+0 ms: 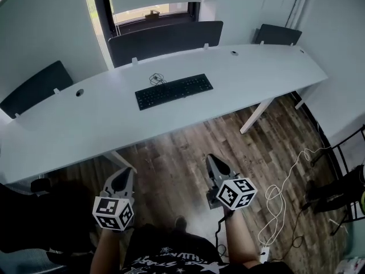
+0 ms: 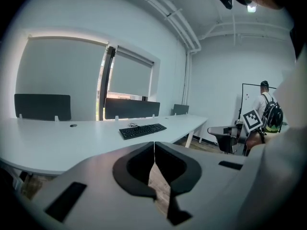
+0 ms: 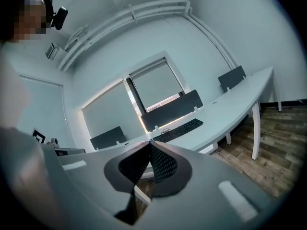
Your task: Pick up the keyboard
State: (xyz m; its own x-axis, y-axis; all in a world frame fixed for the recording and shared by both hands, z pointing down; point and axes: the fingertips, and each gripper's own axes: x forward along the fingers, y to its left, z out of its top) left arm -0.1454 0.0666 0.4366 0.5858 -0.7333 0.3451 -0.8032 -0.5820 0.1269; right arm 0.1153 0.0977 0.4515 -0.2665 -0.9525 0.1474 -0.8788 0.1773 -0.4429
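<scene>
Wood-plank floor (image 1: 171, 164) fills the lower part of the head view, and one loose white cord (image 1: 279, 198) snakes across it at the right. One long, curved white tabletop (image 1: 68, 124) spans the room above the floor. Three dark screen panels stand along its far edge: one at the left (image 1: 34, 87), one in the middle (image 1: 165, 39) and one at the right (image 1: 278, 35).

One black keyboard (image 1: 174, 91) lies flat near the middle of the tabletop, just in front of the middle panel, with its thin black cable (image 1: 157, 79) bunched in a small tangle at its far left corner. Nothing touches the keyboard.

Two grippers hang over the floor, well short of the tabletop, each carrying one marker cube. The left gripper (image 1: 128, 170) has its jaws pressed together with nothing between them. The right gripper (image 1: 210, 157) also has its jaws closed and empty. Both point toward the keyboard.

Two small round cable holes sit in the tabletop, one at the left (image 1: 79, 92) and one at the right (image 1: 234, 53).
</scene>
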